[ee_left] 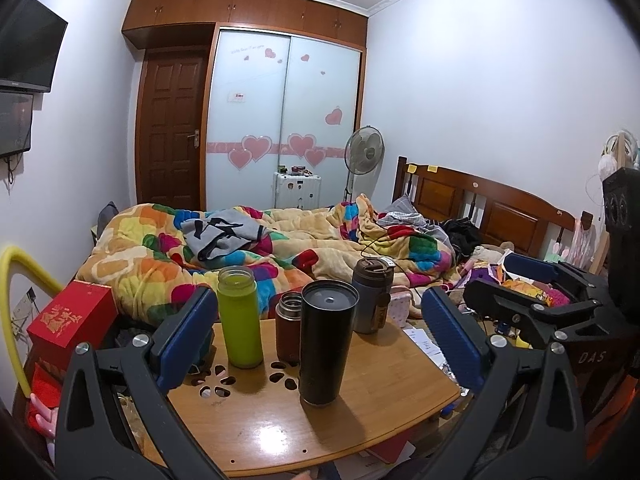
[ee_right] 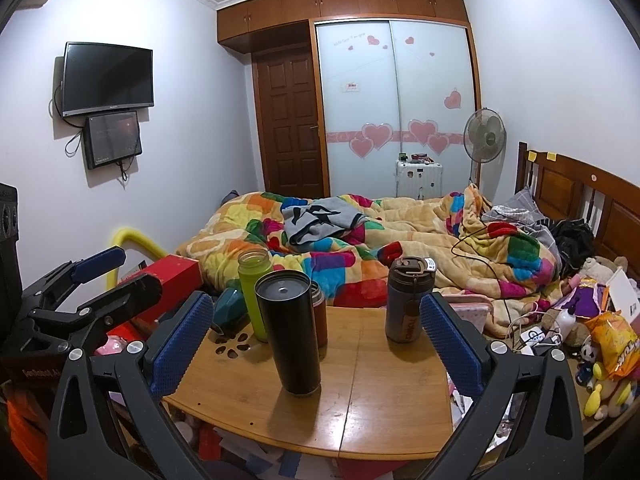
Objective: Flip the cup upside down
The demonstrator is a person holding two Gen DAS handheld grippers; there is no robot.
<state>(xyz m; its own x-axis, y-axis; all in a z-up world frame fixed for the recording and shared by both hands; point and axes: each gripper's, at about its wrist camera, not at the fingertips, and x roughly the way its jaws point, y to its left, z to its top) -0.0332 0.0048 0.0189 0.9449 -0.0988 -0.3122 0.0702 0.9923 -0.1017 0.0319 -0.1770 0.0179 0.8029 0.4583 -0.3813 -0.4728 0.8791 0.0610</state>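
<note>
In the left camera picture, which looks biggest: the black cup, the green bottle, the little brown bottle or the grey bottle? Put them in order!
1. black cup, though it stands nearest the camera, which helps
2. green bottle
3. grey bottle, farthest back, so its true size is unsure
4. little brown bottle, partly hidden behind the black cup

The left gripper [ee_left: 318, 338] has black plastic arms with silver screw heads; its fingers [ee_left: 186, 336] carry ridged blue pads. The right gripper [ee_right: 316, 340] is built alike; white "DAS" lettering marks its body.
</note>
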